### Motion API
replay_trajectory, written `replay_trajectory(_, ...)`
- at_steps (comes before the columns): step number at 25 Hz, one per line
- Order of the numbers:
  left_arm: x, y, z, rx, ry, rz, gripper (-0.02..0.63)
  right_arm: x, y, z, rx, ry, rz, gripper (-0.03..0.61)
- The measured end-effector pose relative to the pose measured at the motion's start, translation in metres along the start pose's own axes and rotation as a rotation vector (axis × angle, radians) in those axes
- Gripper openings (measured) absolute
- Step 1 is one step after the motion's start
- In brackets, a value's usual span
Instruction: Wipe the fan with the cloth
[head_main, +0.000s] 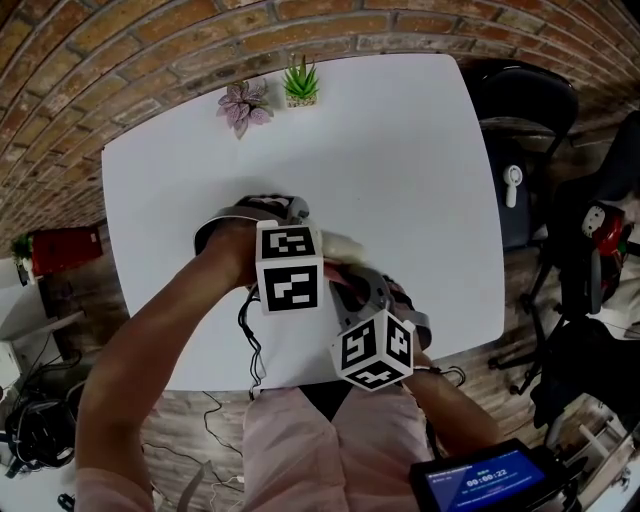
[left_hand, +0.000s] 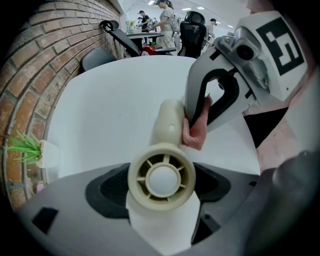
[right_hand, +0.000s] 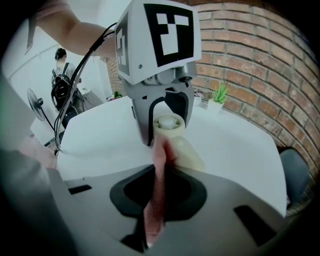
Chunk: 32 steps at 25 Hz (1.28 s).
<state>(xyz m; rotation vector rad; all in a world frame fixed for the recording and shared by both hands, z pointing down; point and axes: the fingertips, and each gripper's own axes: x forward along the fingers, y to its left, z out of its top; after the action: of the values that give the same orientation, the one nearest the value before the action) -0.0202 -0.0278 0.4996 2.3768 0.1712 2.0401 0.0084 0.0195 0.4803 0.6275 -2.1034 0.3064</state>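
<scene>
Brick wall (right_hand: 250, 65) runs along the far side of a white table (head_main: 400, 150). A black office chair (head_main: 522, 120) stands off the table's right edge.

Both grippers are over the near half of the table, close together and facing one another.

Left gripper (left_hand: 162, 187): jaws partly closed, one pad on each side of the round spoked head of a small cream handheld fan (left_hand: 169, 122). The fan's body extends away from this gripper toward the right gripper. Cannot tell whether the fan touches the tabletop.

Right gripper (right_hand: 159, 190): jaws narrow, clamped on a pink cloth (left_hand: 198, 131). The cloth stands on edge as a thin folded strip between the pads. Its free end sticks out past the fingertips and lies against the side of the fan's body, just beyond the head. In the left gripper view the bunched cloth touches the body's right side.

Two small potted plants stand side by side at the table's far edge by the wall, well apart from the grippers. One is a spiky green plant (head_main: 301, 82) in a pale pot. The other is a purplish-pink leafy plant (head_main: 243, 104) to its left.
</scene>
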Motion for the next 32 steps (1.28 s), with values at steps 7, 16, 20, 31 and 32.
replay_trajectory(7, 0.001, 0.0, -0.001, 0.004, 0.002, -0.004, 0.379, -0.004, -0.004, -0.008, 0.018, 0.007, -0.007, 0.034)
replay_trajectory(16, 0.002, 0.0, -0.002, 0.01, -0.002, -0.008, 0.379, -0.011, -0.017, -0.022, 0.055, 0.018, -0.04, 0.034)
replay_trajectory(20, 0.002, 0.0, -0.002, 0.013, 0.002, -0.012, 0.38, -0.015, -0.029, -0.027, 0.073, 0.022, -0.057, 0.034)
replay_trajectory(31, 0.002, 0.0, -0.001, 0.021, 0.014, -0.016, 0.38, -0.019, -0.045, -0.033, 0.091, 0.022, -0.078, 0.034)
replay_trajectory(32, 0.002, 0.0, -0.001, 0.022, 0.014, -0.016, 0.38, -0.019, -0.047, -0.033, 0.093, 0.022, -0.083, 0.034)
